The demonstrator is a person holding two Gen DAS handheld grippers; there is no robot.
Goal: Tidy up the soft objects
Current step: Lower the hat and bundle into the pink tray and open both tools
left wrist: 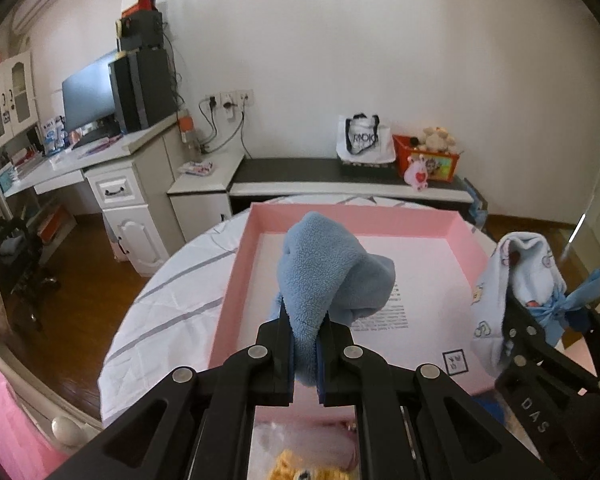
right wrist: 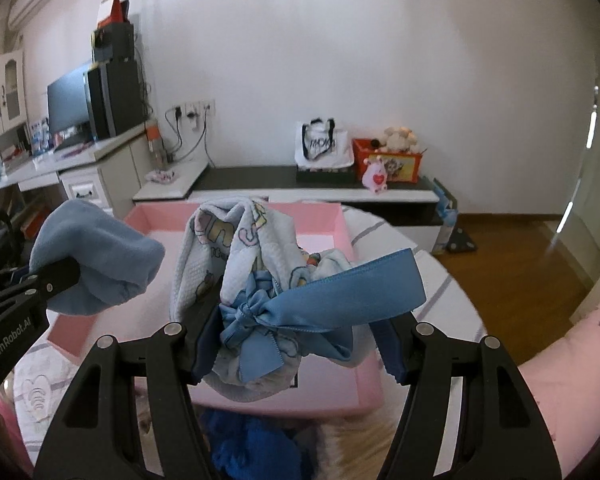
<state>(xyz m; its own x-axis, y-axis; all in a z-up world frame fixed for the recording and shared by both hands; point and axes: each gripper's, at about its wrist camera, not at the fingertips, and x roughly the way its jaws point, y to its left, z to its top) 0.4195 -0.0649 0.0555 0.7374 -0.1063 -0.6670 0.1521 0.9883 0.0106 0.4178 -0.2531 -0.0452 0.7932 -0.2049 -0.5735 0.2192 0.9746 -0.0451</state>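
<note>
Both tongs are squeezed shut on soft things, the left tongs point(left wrist: 305, 344) on a fuzzy blue cloth point(left wrist: 332, 276) and the right tongs point(right wrist: 296, 344) on a printed cloth with a ribbon point(right wrist: 260, 280), both hanging right over the pink box point(left wrist: 236, 272).

Fleece point(left wrist: 332, 276) showing plain light blue, fuzzy texture. Cloth point(right wrist: 236, 256) showing pale blue-white waffle weave, printed with pastel cartoon figures and letters in pink, yellow, blue. Ribbon point(right wrist: 340, 296) showing satin mid blue, tied in bow. Tray point(left wrist: 236, 280) showing pink walls, white floor with black printed text. Tablecloth point(left wrist: 172, 304) showing white with grey stripes. Left gripper point(left wrist: 305, 354) and right gripper point(right wrist: 296, 350) showing black, with blue pads point(right wrist: 392, 354). Box point(left wrist: 432, 160) showing orange-red. Tote point(left wrist: 364, 140) showing white with black lettering.
</note>
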